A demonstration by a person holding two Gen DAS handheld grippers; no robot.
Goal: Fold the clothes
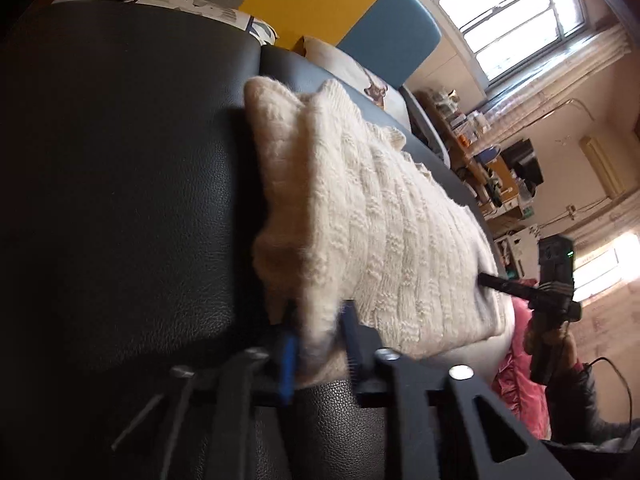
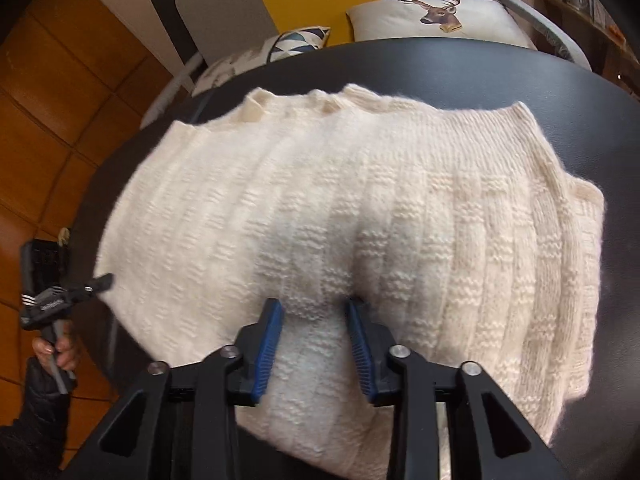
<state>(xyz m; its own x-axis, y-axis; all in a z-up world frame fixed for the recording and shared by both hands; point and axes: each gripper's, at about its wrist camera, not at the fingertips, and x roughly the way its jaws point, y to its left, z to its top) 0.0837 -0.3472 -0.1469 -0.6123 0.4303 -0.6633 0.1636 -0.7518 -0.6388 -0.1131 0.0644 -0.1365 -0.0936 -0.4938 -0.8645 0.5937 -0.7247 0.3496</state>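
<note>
A cream knitted sweater (image 2: 340,220) lies spread on a black leather surface (image 2: 520,80); it also shows in the left wrist view (image 1: 380,220). My left gripper (image 1: 316,328) is at the sweater's near edge, with a fold of the knit between its blue-padded fingers. My right gripper (image 2: 314,312) stands over the sweater's near edge, its jaws apart with a ridge of knit between them. My right gripper shows in the left wrist view (image 1: 484,278) at the sweater's far side. My left gripper shows in the right wrist view (image 2: 105,280) at the sweater's left edge.
Cushions lie behind the surface, one with a deer head print (image 2: 440,16) and one with a triangle pattern (image 2: 296,42). A pink cloth (image 1: 520,380) lies below the surface's right edge. Wooden floor (image 2: 60,100) is at the left. Cluttered shelves (image 1: 480,152) stand by the window.
</note>
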